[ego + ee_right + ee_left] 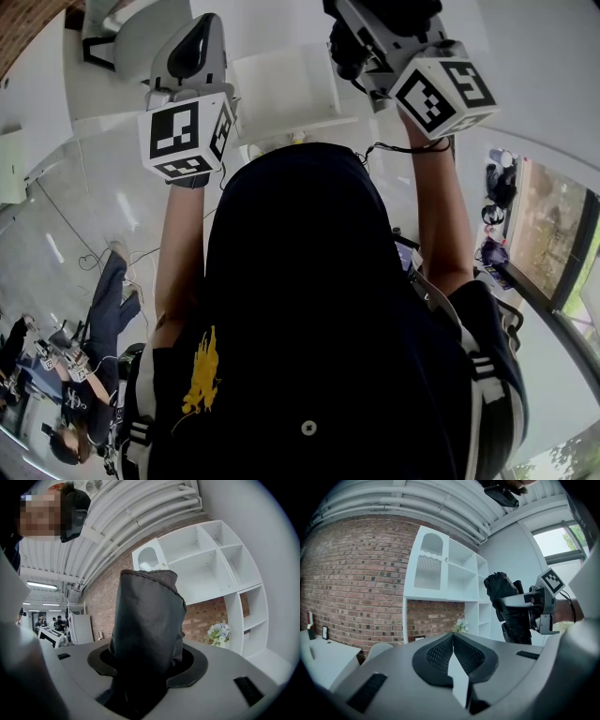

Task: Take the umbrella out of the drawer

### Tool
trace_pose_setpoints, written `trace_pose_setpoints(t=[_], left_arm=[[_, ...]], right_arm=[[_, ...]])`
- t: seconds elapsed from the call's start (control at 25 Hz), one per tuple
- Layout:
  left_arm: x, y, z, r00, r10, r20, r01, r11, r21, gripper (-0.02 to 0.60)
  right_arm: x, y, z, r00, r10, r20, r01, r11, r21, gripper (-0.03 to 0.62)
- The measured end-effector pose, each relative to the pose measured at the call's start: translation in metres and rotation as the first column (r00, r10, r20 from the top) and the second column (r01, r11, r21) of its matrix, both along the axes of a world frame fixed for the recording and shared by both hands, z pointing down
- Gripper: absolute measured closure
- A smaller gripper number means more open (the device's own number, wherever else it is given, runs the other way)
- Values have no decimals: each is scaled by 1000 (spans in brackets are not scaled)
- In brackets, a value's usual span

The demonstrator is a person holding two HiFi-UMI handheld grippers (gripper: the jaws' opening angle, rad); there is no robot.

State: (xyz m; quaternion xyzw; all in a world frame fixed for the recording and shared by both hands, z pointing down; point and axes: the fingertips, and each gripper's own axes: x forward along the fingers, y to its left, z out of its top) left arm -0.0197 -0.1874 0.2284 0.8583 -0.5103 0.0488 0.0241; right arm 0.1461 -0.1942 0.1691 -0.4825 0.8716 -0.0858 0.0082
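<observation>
A folded black umbrella [145,620] in its dark fabric sleeve stands up between the jaws of my right gripper [147,667], which is shut on it. In the head view that gripper [375,33] is raised at the top right, with the umbrella [389,11] dark at the frame's edge. The left gripper view shows the umbrella [508,609] held level out to the right. My left gripper [453,653] is shut with its black pads together and nothing between them. It is raised at the upper left [192,52] of the head view. No drawer is in view.
A white shelf unit [450,573] stands against a brick wall [356,583], with a bunch of flowers [218,633] on a low shelf. A white table [281,89] and a chair [122,33] lie ahead. People stand in the far background [56,620].
</observation>
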Motion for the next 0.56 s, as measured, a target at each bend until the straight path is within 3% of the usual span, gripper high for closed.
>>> trace_pose_setpoints(t=[0.28,0.56], left_arm=[[-20,-15,11,1000,3,0,-3,1000,-14,563],[-13,-2,9,1000,9,9,-8,1000,-22,563]], right_arm=[[-23,-16,14,1000,-14,1,14,999,-30,321],[-22,-1,16,998,-56,18,57,997,-57,321]])
